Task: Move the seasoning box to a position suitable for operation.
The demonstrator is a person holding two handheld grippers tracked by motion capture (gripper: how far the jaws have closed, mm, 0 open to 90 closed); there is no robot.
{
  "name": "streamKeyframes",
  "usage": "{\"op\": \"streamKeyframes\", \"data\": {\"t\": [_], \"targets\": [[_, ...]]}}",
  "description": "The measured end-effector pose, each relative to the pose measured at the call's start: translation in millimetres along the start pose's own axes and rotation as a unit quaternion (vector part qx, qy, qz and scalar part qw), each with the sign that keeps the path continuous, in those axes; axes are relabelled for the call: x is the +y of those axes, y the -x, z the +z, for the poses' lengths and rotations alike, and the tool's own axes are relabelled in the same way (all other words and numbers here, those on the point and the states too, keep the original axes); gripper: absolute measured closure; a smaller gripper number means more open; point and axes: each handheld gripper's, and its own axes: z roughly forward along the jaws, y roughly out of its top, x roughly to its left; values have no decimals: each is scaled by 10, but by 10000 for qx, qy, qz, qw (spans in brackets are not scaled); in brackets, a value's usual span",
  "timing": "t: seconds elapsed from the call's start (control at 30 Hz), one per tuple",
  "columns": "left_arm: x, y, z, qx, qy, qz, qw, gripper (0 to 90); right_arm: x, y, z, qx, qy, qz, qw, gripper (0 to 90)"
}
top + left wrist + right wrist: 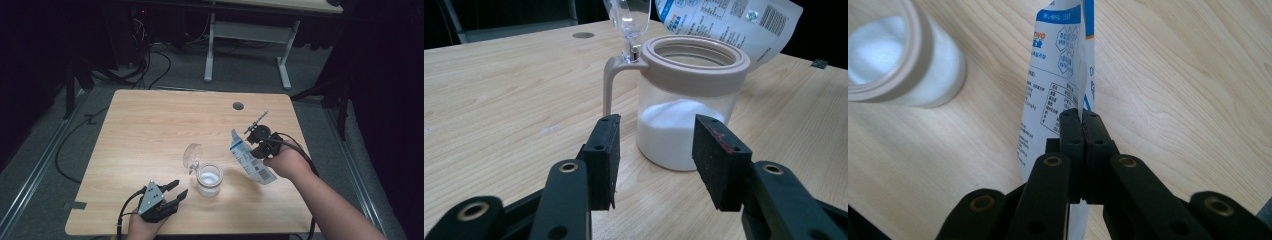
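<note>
Right gripper (pixel 1082 117), fingers clamped on a white-and-blue pouch (pixel 251 162) beside the open jar (pixel 208 180); left gripper (pixel 659 160), fingers apart, steadies nothing: spillage onto the counter (pixel 150 130) likely.

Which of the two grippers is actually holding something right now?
The right gripper: it is shut on the blue-and-white pouch. The left gripper stands open with nothing between its pads, facing the jar of white powder.

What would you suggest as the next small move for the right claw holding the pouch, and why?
Probably lower the pouch onto the table. The right claw is shut on it beside the jar, not over its mouth, the jar already holds white powder and its lid stands open.
</note>
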Motion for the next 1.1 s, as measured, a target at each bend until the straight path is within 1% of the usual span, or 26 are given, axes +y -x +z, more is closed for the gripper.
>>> {"op": "streamKeyframes", "data": {"t": [0.1, 0.13, 0.17, 0.23, 0.3, 0.37, 0.4, 0.53, 0.57, 0.67, 0.7, 0.83, 0.9, 0.93, 1.0, 1.03, 1.07, 1.1], "targets": [[-3, -1, 6, 5, 3, -42, 10000, 546, -10, 59, 43, -72, -36, 34, 10000, 898], [-3, -1, 6, 5, 3, -42, 10000, 546, -10, 59, 43, -72, -36, 34, 10000, 898], [-2, -5, 5, 3, -11, -27, 10000, 545, -22, 90, 60, -154, -14, 44, 9999, 898], [-2, -6, 5, 1, -10, -28, 10000, 545, -29, 102, 66, -163, -38, 74, 9998, 897], [-3, -8, 7, -1, -17, -37, 10000, 545, -56, 134, 89, -221, -35, 140, 9997, 898], [-3, -8, 7, 0, -16, -41, 10000, 545, -69, 154, 105, -242, -42, 139, 9996, 898], [-3, -7, 7, 0, -14, -39, 10000, 545, -74, 157, 114, -250, -33, 174, 9995, 898], [-3, -8, 8, -4, -10, -59, 10000, 544, -86, 172, 137, -279, -10, 179, 9995, 897], [-6, -19, 12, -13, -67, -39, 10000, 543, -95, 175, 151, -291, 39, 198, 9994, 897], [-13, -24, 24, -7, -69, -74, 9999, 542, -110, 175, 169, -290, 68, 214, 9993, 897], [-14, -35, 23, 4, -93, -54, 9999, 543, -121, 180, 174, -298, 129, 246, 9992, 897], [-16, -56, 24, 37, -84, -65, 9999, 542, -137, 173, 174, -308, 222, 274, 9989, 898], [-21, -93, 23, 86, -100, -92, 9999, 541, -160, 165, 171, -371, 357, 277, 9983, 898], [-24, -108, 24, 105, -95, -116, 9998, 541, -168, 161, 164, -389, 393, 301, 9980, 898], [-31, -140, 26, 145, -114, -142, 9997, 539, -193, 168, 149, -412, 575, 397, 9967, 899], [-34, -157, 27, 164, -138, -160, 9996, 538, -206, 172, 143, -442, 647, 416, 9961, 898], [-34, -157, 27, 164, -138, -160, 9996, 537, -206, 172, 143, -442, 647, 416, 9961, 898], [-38, -172, 28, 190, -152, -169, 9996, 537, -223, 173, 140, -466, 744, 443, 9952, 898]]}}
